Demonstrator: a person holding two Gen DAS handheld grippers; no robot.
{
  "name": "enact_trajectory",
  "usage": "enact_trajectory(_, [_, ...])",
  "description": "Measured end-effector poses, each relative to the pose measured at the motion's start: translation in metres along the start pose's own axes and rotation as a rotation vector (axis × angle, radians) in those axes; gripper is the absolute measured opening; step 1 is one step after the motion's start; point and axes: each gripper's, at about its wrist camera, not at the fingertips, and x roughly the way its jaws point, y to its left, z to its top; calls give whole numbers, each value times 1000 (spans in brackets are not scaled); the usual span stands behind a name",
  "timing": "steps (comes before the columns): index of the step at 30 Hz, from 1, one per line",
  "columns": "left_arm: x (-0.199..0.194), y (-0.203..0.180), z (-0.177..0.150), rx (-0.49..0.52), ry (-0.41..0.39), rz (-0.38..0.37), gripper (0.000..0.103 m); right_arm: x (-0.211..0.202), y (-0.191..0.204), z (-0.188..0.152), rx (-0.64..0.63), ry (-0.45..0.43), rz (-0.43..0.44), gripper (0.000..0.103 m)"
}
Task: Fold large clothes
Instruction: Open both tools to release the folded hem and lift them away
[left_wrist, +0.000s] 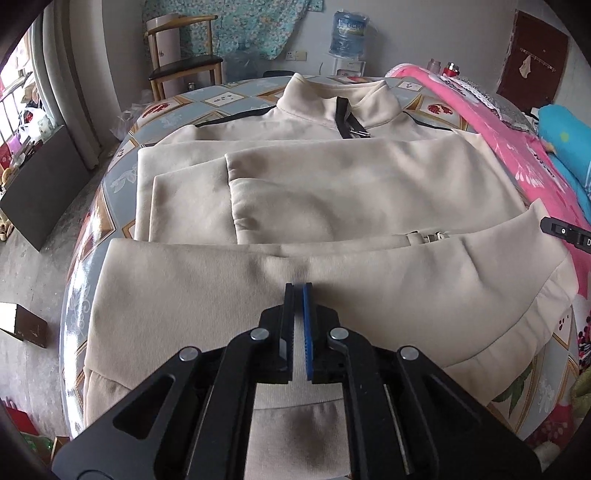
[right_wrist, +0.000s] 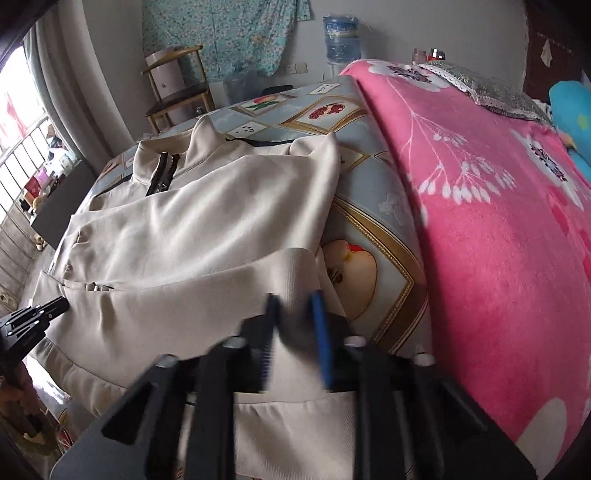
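A large beige zip jacket (left_wrist: 332, 192) lies on the table, collar at the far end and sleeves folded across its front. Its lower part (left_wrist: 369, 295) is doubled over toward the collar. My left gripper (left_wrist: 298, 291) is shut on this fabric, and a thin strip of cloth shows between its pads. In the right wrist view the jacket (right_wrist: 207, 221) spreads to the left. My right gripper (right_wrist: 293, 306) is blurred, shut on the jacket's near right edge with cloth between its fingers. The left gripper's tip (right_wrist: 55, 306) shows at the left edge, the right one's (left_wrist: 565, 234) at the far right.
The table wears a patterned cloth (right_wrist: 369, 192) with fruit pictures. A pink flowered blanket (right_wrist: 498, 240) lies along its right side, with a blue cushion (left_wrist: 569, 147) beyond. A wooden chair (left_wrist: 184, 62) and a water bottle (left_wrist: 347, 33) stand by the far wall.
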Motion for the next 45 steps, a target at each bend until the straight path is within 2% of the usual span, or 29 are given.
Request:
enact_trajectory(3, [-2, -2, 1, 13, -7, 27, 6, -23, 10, 4, -10, -123, -13, 5])
enact_trajectory(5, [-2, -2, 2, 16, -13, 45, 5, -34, 8, 6, 12, -172, -14, 5])
enact_trajectory(7, [-2, -1, 4, 15, -17, 59, 5, -21, 0, 8, 42, -148, -8, 5])
enact_trajectory(10, [1, -1, 6, 21, -17, 69, 5, 24, -14, 0, 74, -33, -21, 5])
enact_trajectory(13, [2, -6, 6, 49, -17, 90, 5, 23, -14, 1, 76, -40, -34, 6])
enact_trajectory(16, [2, -5, 6, 52, -21, 88, 5, -2, -13, 7, 96, -80, -19, 13])
enact_trajectory(19, [2, -3, 6, 47, -20, 71, 5, -36, -3, 10, 56, -161, -48, 34])
enact_trajectory(20, [3, -2, 6, 46, -19, 66, 5, -44, 2, 12, 36, -179, -24, 38])
enact_trajectory(21, [3, -2, 7, 47, -19, 61, 5, -51, 12, 12, 3, -186, 21, 39])
enact_trajectory(25, [3, 0, 7, 56, -13, 42, 5, -40, 66, 2, -157, -99, 166, 39])
enact_trajectory(28, [3, 5, 8, 49, -11, 10, 5, -4, 97, -9, -237, -13, 156, 39])
enact_trajectory(31, [-9, 13, 8, 34, -38, -16, 5, 24, 99, -9, -213, 54, 79, 39])
enact_trajectory(34, [-43, 16, 3, 62, -108, -77, 5, 0, 86, -3, -137, 13, 105, 39])
enact_trajectory(36, [-61, 11, -2, 93, -124, -163, 5, -21, 85, -7, -154, -23, 99, 39])
enact_trajectory(40, [-62, -18, -22, 157, -59, -273, 5, -38, 101, -29, -216, 24, 203, 39])
enact_trajectory(42, [-45, -32, -34, 184, 3, -248, 5, -33, 114, -45, -257, 62, 214, 39])
enact_trajectory(44, [-25, -38, -45, 196, 71, -204, 6, -13, 122, -62, -284, 122, 166, 39])
enact_trajectory(45, [-26, -37, -48, 190, 41, -207, 6, -2, 121, -67, -277, 149, 160, 39])
